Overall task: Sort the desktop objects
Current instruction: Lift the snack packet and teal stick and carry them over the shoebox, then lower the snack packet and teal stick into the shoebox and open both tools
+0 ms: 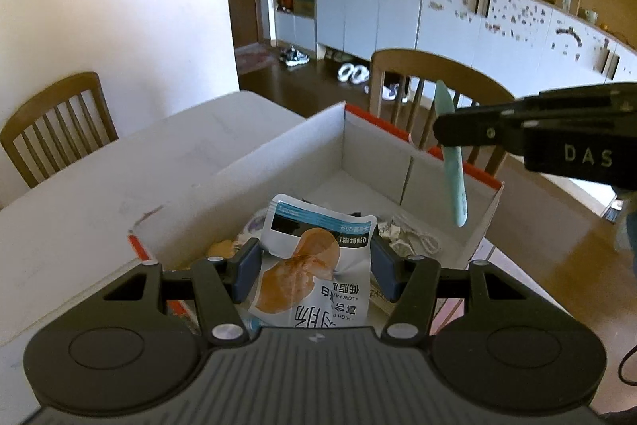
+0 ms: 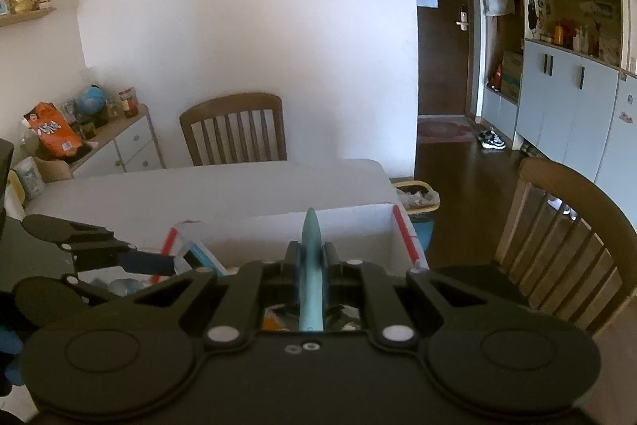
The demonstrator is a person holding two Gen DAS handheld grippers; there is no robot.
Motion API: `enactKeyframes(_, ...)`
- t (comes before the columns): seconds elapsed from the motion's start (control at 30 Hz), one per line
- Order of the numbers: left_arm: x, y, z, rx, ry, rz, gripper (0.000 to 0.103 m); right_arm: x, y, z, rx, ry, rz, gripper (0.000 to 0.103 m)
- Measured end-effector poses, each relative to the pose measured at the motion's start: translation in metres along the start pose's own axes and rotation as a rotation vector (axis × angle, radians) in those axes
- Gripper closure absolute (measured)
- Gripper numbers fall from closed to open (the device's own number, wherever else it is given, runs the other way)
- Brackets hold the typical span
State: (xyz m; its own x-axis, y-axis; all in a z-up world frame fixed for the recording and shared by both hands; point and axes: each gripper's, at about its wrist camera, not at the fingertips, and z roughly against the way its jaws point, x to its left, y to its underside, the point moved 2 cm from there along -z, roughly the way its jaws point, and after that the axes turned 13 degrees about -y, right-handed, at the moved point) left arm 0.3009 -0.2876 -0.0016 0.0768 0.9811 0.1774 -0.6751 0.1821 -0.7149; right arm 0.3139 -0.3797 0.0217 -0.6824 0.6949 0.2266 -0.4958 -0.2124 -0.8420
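Note:
A white cardboard box [image 1: 374, 146] with red edges sits on the white table [image 1: 99, 186]. My left gripper [image 1: 314, 261] hovers over the box's near end with its blue pads wide apart on either side of a white snack packet [image 1: 314, 265]; whether the pads touch it is unclear. My right gripper [image 2: 310, 257] is shut on a slim teal tool [image 2: 310, 277]. In the left wrist view the tool [image 1: 454, 182] hangs tilted over the box's right side, held by the right gripper [image 1: 446, 130]. The box also shows in the right wrist view [image 2: 358, 237].
Crumpled paper and a white cord [image 1: 406, 234] lie inside the box. Wooden chairs stand at the table's far side [image 2: 235, 130] and right [image 2: 565, 234]. A side cabinet with an orange bag [image 2: 51, 130] is at left. A basket [image 2: 418, 198] sits on the floor.

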Motion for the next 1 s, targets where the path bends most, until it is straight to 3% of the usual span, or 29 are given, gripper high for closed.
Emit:
enactKeyframes(0.5, -0.025, 0.01, -0.048, 0.083, 0.021, -0.076, 0.045, -0.028, 0.025, -0.033, 0.1, 0.054, 0.019, 0.094)
enactKeyframes(1.0, -0.019, 0.017, -0.069, 0.17, 0.052, -0.058, 0.045, -0.037, 0.046, -0.08, 0.25, 0.079, 0.066, 0.094)
